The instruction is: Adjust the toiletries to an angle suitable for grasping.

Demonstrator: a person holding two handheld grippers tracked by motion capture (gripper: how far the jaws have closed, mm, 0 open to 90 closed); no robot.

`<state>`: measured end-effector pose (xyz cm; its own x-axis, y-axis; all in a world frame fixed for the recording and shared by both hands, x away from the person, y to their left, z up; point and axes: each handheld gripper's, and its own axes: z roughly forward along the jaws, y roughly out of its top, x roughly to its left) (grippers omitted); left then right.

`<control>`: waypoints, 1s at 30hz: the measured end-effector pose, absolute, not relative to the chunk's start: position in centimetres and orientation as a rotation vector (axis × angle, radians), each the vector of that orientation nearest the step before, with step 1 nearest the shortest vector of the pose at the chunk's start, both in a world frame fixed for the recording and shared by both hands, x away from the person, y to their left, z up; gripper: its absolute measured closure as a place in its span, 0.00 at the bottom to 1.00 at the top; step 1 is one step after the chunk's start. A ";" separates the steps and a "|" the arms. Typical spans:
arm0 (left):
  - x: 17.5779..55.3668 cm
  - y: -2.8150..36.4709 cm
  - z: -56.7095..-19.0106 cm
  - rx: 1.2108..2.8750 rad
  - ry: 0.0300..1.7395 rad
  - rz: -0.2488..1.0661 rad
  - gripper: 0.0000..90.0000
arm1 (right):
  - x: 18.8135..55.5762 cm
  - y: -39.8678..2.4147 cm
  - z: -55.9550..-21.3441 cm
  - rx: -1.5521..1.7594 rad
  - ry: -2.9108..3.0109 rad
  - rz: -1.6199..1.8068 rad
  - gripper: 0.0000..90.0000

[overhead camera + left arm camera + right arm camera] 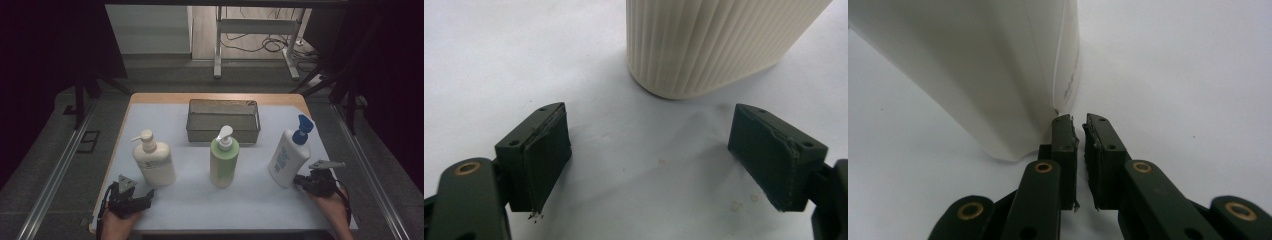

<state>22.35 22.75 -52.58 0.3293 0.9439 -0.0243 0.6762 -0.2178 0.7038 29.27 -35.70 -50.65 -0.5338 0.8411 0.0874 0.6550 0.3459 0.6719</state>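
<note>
From the high view, three pump bottles stand in a row near a wire basket [223,120] at the far middle of the table; packing them looks not yet begun. The left gripper [131,199] sits just near of the cream pump bottle [154,160]; the right gripper [311,182] is at the foot of the tilted white bottle with blue pump [289,156].

In the left gripper view, the jaws stand wide, empty, the ribbed cream bottle's base just beyond; next it should advance and close.

In the right gripper view, the jaws are nearly closed, holding nothing, one tip touching the white bottle; they must open first.
</note>
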 end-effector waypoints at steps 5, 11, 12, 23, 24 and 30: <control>22.3 22.8 -52.6 1.978 1.420 0.556 0.19 | 29.2 -35.9 -50.6 1.355 2.329 0.977 0.86; 22.3 22.8 -52.6 1.979 1.419 0.556 0.19 | 28.0 -36.2 -49.9 1.364 2.301 0.984 0.78; 22.3 22.8 -52.6 1.978 1.420 0.556 0.19 | 27.8 -36.2 -49.7 1.370 2.299 0.980 0.75; 22.3 22.7 -52.6 1.977 1.421 0.555 0.19 | 26.1 -35.8 -48.1 1.339 2.271 0.996 0.62; 22.3 22.7 -52.6 1.977 1.420 0.555 0.19 | 26.0 -35.7 -47.9 1.336 2.269 0.998 0.61; 22.3 22.7 -52.6 1.977 1.420 0.555 0.19 | 25.5 -35.4 -46.8 1.319 2.262 1.011 0.55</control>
<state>22.33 22.74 -52.58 0.3288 0.9441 -0.0253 0.6767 -0.2168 0.7036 25.47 -35.41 -46.79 -0.5149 0.8548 0.0646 0.6183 0.3181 0.7187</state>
